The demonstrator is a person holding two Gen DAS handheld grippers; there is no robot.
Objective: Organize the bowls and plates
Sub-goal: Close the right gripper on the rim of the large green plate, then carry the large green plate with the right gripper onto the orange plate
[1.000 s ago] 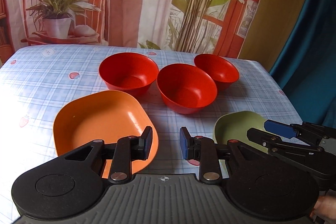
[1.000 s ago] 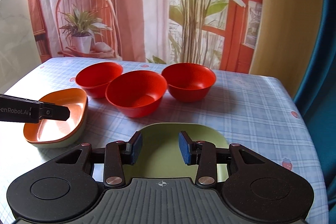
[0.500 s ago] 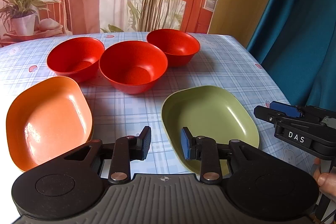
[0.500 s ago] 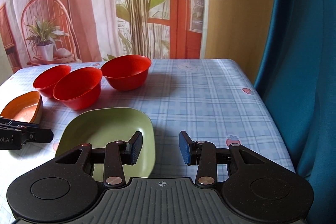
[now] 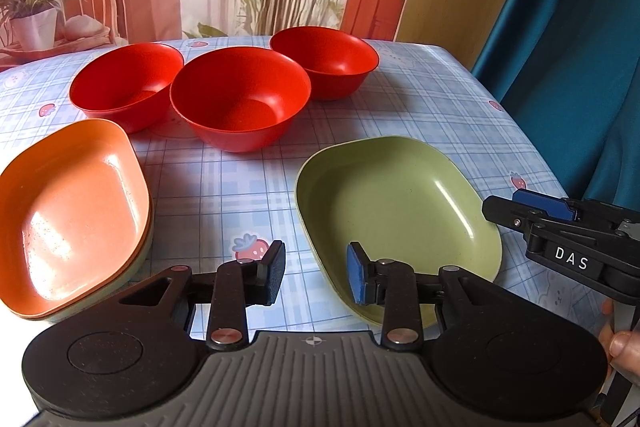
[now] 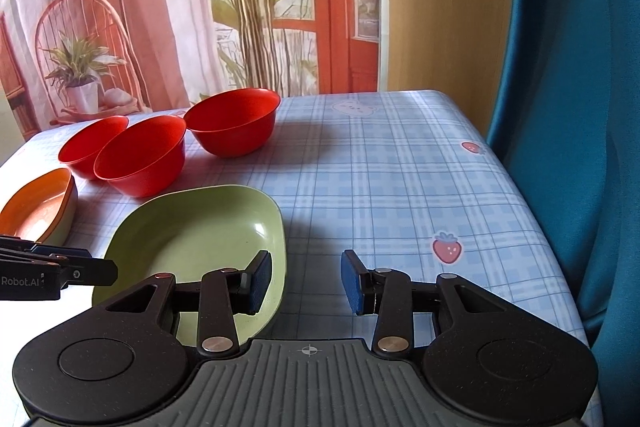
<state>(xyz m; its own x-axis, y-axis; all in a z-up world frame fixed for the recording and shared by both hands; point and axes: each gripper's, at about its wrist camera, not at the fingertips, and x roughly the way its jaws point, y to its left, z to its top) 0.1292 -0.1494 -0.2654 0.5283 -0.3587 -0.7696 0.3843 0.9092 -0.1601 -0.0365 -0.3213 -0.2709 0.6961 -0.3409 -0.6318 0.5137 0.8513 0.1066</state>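
Note:
A green plate [image 5: 394, 211] lies on the checked tablecloth near the front; it also shows in the right wrist view [image 6: 196, 247]. An orange plate [image 5: 68, 211] sits stacked on another plate at the left, also seen in the right wrist view [image 6: 38, 211]. Three red bowls [image 5: 240, 107] stand in a row behind, also in the right wrist view [image 6: 142, 159]. My left gripper [image 5: 314, 277] is open and empty, over the green plate's near left rim. My right gripper [image 6: 306, 281] is open and empty, just right of the green plate; it shows from the side in the left wrist view [image 5: 532, 213].
The table [image 6: 400, 187] has bare checked cloth at the right, ending at a blue curtain [image 6: 568, 107]. A printed backdrop hangs behind the table. The left gripper's tip shows in the right wrist view [image 6: 60, 273].
Both views have swung to the right. The left gripper moved from the orange plate across to the green plate. The right gripper moved off the green plate to its right side.

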